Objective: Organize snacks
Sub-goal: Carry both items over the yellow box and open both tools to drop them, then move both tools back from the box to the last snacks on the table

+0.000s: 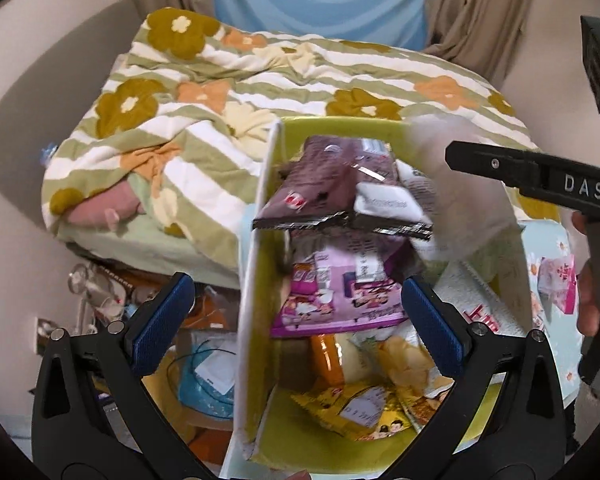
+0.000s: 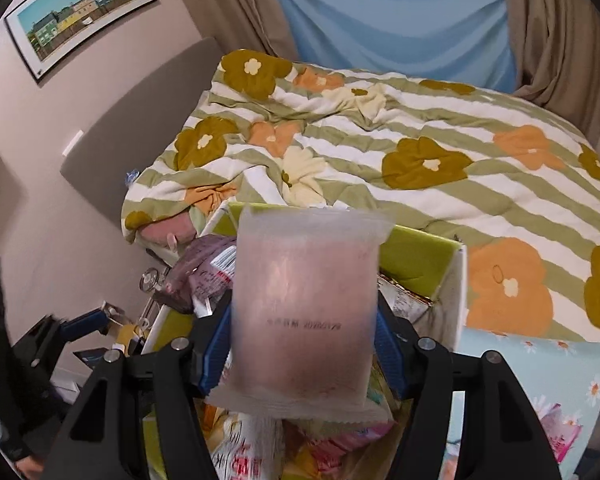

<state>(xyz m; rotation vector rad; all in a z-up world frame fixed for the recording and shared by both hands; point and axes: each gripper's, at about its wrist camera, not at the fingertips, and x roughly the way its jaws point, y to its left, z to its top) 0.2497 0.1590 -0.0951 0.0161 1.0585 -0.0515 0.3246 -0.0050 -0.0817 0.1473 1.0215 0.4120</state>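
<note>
The green box (image 1: 340, 128) at the bed's near edge already holds many snack packets. The left gripper (image 1: 296, 320) hangs wide open, empty, above it; the right gripper (image 2: 304, 344) fingers clamp a translucent pouch (image 2: 306, 304), not yet dropped in.

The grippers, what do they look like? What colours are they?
Both are black plastic claws. The left gripper has two fingers tipped with bumpy blue pads, silver screws at the joints and triangle-shaped holes in its frame. The right gripper looks just the same, and from the left camera its finger shows white letters, DAS. No cables show.
</note>
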